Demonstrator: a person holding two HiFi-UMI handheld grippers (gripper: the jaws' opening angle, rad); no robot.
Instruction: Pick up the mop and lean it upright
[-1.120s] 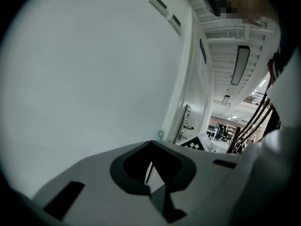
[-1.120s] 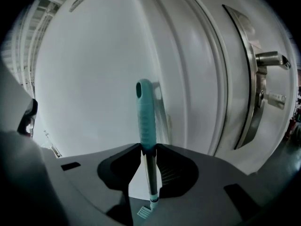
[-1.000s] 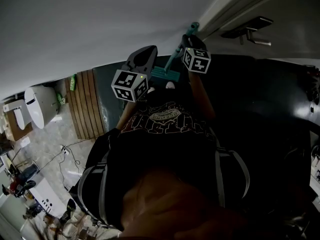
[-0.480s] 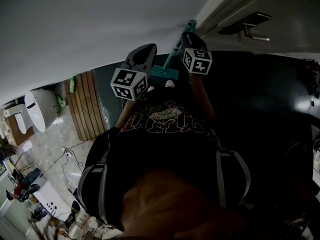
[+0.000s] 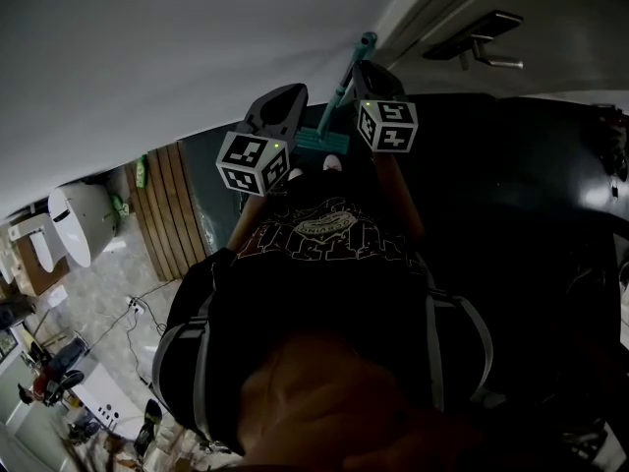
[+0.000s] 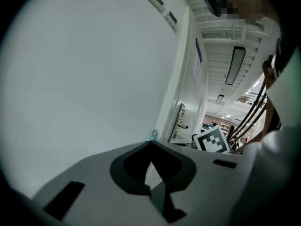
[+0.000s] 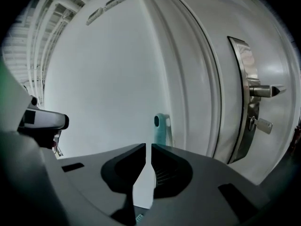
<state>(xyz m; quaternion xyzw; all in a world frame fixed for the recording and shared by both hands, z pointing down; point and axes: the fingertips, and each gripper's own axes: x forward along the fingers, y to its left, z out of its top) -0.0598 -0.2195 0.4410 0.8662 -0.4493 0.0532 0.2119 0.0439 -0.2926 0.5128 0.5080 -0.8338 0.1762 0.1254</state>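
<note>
— White wall (image 5: 197, 37) fills most of my head view. What do you get beside it?
— Along its right edge I see a door frame (image 5: 442, 10), then a pale door (image 5: 560, 13) with a metal lever handle (image 5: 480, 51). Below them the floor (image 5: 511, 185) is dark and glossy.
— And the person carrying my tools?
— I look straight down on a dark printed shirt (image 5: 324, 234), with both arms stretched toward the wall. To their left, a strip of wooden slats (image 5: 172, 205) lies on the floor.
— Where is the mop (image 5: 346, 85)?
— It stands nearly upright between my two tools, close to the wall. Its teal head (image 5: 319, 144) is down on the floor in front of the person. The shaft climbs to the right and its top end sits by the door frame. I cannot tell whether it touches the wall.
— What about the left tool (image 6: 150, 145)?
— It is pressed together at the tips with nothing in it, pointing at bare wall left of the shaft.
— And the right tool (image 7: 149, 149)?
— Almost pressed together. Only a thin slit of wall shows between the jaws, and nothing is pinched there. The mop's teal end cap (image 7: 160, 126), with its hanging hole, rises just past the right-hand jaw.
</note>
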